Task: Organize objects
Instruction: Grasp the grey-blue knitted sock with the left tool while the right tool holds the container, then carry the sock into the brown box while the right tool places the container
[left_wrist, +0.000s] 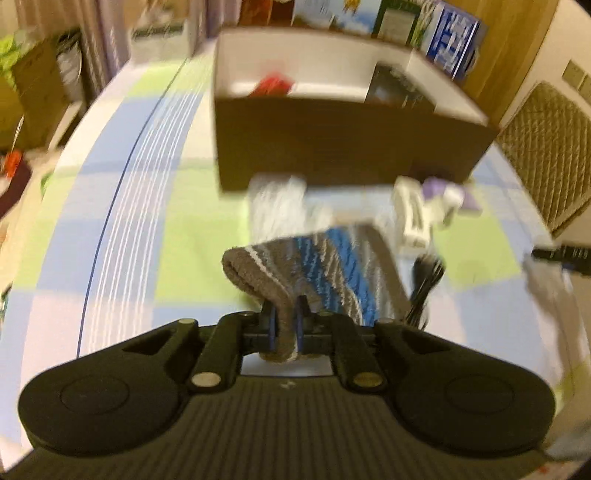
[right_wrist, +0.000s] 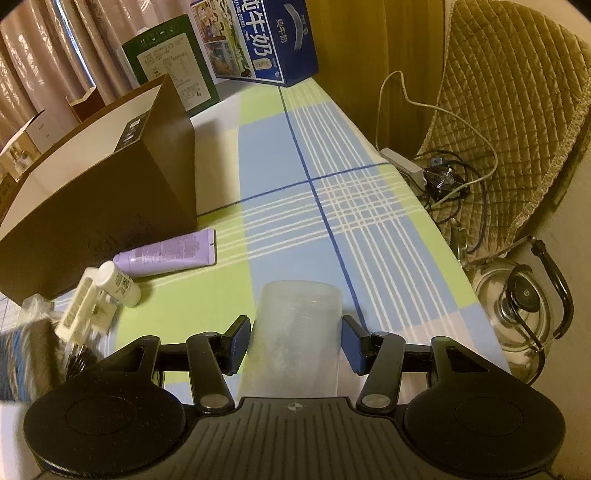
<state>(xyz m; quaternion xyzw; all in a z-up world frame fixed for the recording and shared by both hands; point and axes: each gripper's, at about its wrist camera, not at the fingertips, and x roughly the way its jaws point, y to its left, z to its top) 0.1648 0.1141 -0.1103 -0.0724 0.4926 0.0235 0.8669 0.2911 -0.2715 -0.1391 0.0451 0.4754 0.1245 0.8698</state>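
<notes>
- Your left tool (left_wrist: 284, 325) is clamped tight on the striped sock (left_wrist: 314, 269), lifted above the checked surface (left_wrist: 122, 229) before the brown box (left_wrist: 332, 144) — view blurred.
- Your right tool (right_wrist: 295, 347) is part open around the translucent cup (right_wrist: 299, 332); whether its pads touch is unclear — the cup's lower end is hidden.

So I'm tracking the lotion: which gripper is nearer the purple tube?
Right. The right gripper, around a clear cup, sits just short of the purple tube; the left gripper, clamping a striped sock, is farther back.
</notes>
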